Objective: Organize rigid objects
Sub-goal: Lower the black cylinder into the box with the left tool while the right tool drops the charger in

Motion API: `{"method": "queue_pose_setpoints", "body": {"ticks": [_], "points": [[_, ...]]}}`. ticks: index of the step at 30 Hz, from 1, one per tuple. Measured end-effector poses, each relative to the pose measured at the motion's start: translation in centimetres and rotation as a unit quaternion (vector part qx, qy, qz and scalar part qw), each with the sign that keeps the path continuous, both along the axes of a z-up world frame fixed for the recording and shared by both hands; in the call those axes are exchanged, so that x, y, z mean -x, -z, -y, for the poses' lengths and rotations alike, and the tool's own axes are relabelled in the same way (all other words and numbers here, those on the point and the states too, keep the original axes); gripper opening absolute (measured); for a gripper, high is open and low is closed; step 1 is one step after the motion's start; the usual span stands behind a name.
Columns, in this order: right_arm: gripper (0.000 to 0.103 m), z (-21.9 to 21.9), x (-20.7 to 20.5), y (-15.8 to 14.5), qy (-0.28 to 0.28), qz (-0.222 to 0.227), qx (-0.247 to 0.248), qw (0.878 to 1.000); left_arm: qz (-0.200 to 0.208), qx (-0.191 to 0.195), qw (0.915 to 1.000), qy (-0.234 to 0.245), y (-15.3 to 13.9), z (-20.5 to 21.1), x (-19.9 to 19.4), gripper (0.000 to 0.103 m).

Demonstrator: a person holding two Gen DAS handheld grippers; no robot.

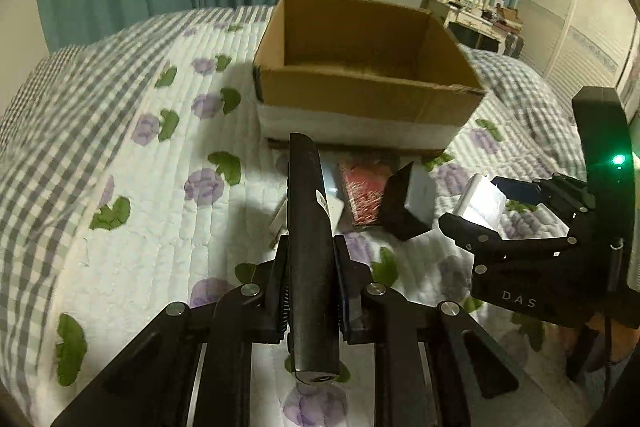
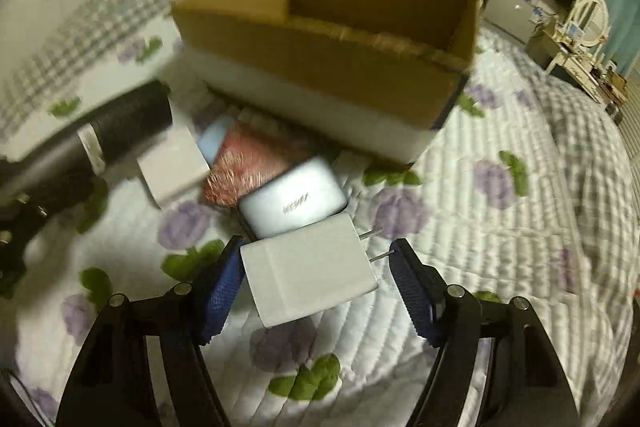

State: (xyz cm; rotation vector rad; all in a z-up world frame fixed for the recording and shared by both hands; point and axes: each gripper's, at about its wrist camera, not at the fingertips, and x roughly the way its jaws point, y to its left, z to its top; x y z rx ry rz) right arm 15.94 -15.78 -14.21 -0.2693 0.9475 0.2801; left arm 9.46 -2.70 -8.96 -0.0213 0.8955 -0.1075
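Before the cardboard box point(image 1: 360, 95), red packet point(image 1: 366, 197) among chargers.

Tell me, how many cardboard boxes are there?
1. The open cardboard box sits on the bed, just behind the little pile of things. No other box shows, though a smaller one could be hidden out of view.

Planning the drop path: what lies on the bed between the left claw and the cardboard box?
In the left wrist view, between the left claw, shut on the black cylinder, and the cardboard box lie a red packet and a black-and-white box.
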Motion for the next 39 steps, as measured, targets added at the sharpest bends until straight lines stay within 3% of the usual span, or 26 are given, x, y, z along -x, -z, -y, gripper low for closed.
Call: {"method": "queue_pose_setpoints", "body": {"ticks": [6,11,16,22,29,35,39], "points": [[0.072,0.9,2.6,-3.6,-0.001,0.036,-0.01,0.999,0.033,0.003,0.9994,0.011,-3.2,0.3,1.3,0.018],[0.072,1.2,3.4,-8.4,-0.003,0.076,-0.018,0.997,0.064,0.001,0.9977,0.019,-6.5,0.4,0.8,0.018],[0.072,1.1,2.4,-13.4,-0.009,0.121,-0.027,0.992,0.089,0.014,0.9957,0.025,-9.5,0.2,-2.5,0.018],[0.072,1.2,-1.8,-17.5,-0.006,0.152,-0.04,0.988,0.123,-0.01,0.9922,0.019,-11.6,0.5,-8.1,0.019],[0.072,2.1,-8.2,-18.2,0.01,0.156,-0.042,0.987,0.119,-0.01,0.9926,0.02,-9.3,1.4,-15.1,0.019],[0.072,2.9,-12.7,-15.2,0.016,0.138,-0.035,0.99,0.081,-0.001,0.996,0.037,-4.4,2.6,-20.0,0.019],[0.072,3.5,-14.6,-12.8,0.016,0.122,-0.038,0.992,0.073,-0.022,0.9959,0.048,-1.8,3.6,-21.6,0.019]]}}
